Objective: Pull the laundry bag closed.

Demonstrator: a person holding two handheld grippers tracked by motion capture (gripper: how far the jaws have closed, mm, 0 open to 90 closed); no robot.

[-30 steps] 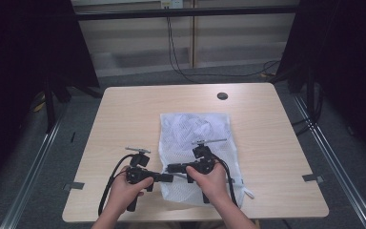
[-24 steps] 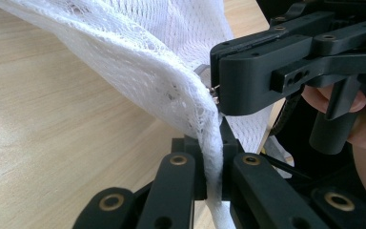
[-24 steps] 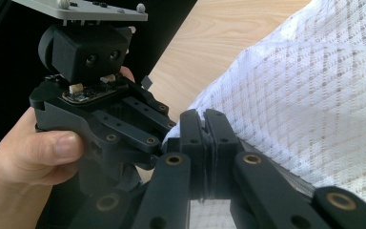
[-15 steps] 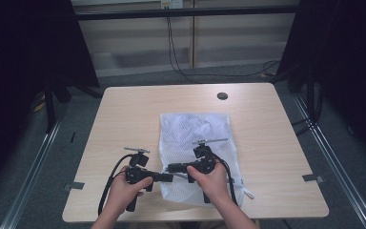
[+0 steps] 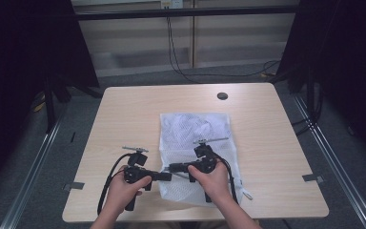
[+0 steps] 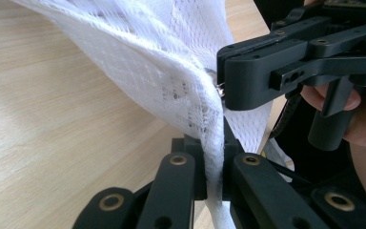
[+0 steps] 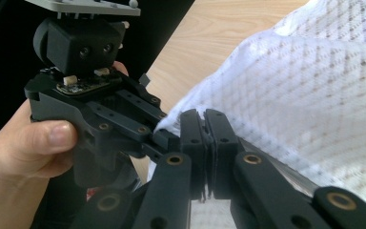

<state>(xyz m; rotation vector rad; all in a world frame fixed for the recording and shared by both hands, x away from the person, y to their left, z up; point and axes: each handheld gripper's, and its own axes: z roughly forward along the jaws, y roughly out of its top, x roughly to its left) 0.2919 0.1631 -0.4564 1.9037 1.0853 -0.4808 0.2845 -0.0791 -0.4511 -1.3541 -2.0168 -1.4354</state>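
Mesh bag (image 5: 196, 143), white and netted, lies flat on the surface (image 5: 133, 114), running from the middle down to the near edge, a little right of centre. Both hands are in at the near edge, and both tools meet at the bag's near left side. Left gripper (image 5: 164, 176) points across toward the bag's left edge, held in the left hand (image 5: 124, 188), its cable (image 5: 106, 188) looping off toward the near left corner. Right gripper (image 5: 170, 167) sits over the bag in the right hand (image 5: 214, 179) and points back the other way, so the two tips lie just beside each other.

Up close in the left gripper view, the jaws are closed on the mesh bag (image 6: 171, 62): a fold of netting runs straight down between them and lifts off the wood in a tent. The right gripper (image 6: 221, 88) comes in from the right of that view, clamped shut on a small metal piece at the edge of the same fold; what the piece is, I can't tell.

The right gripper view shows its own jaws pressed together with the mesh bag (image 7: 305, 95) bunched at their tips, and the left gripper (image 7: 164, 138) nosing in from the left, touching the same bunch.

A small dark disc (image 5: 222, 96) sits near the far edge, well apart from everything.
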